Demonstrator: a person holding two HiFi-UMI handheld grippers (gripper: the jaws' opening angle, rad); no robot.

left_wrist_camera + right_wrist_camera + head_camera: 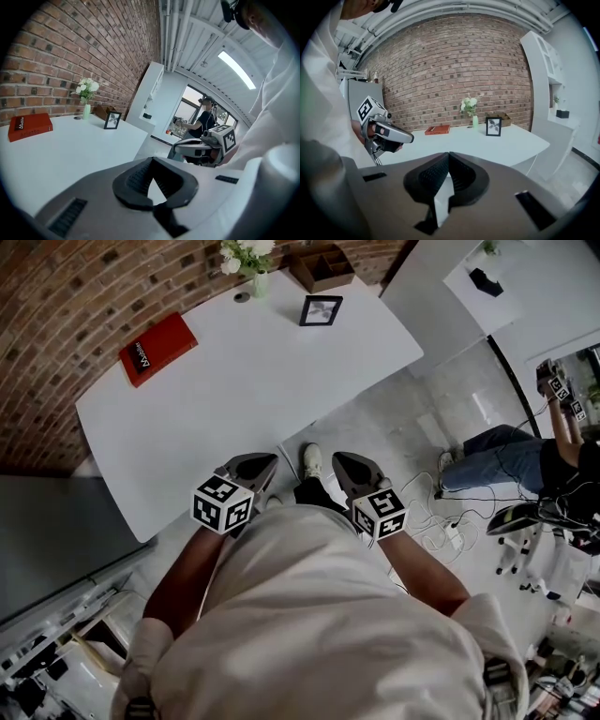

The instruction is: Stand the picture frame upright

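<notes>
- Picture frame [321, 310]: black-edged, it stands upright at the far end of the white table [244, 399], close to the brick wall. It is just in front of a brown wooden box [321, 266] and well apart from both grippers.
- The table is long, with rounded corners, and runs away from the person holding the grippers; most of its top is bare.
- A second person [506, 460] sits on the floor off to the right, among cables.
- Left gripper [255, 468]: held off the near end of the table, over the floor. In the left gripper view its jaws are closed together with nothing between them.
- Right gripper [352, 470]: held beside the left one, near the table's near end. Its jaws are likewise closed together and empty.
- A red book [157, 348] lies flat near the table's left edge, by the wall.
- A small vase of white flowers [251, 263] stands to the left of the wooden box.
</notes>
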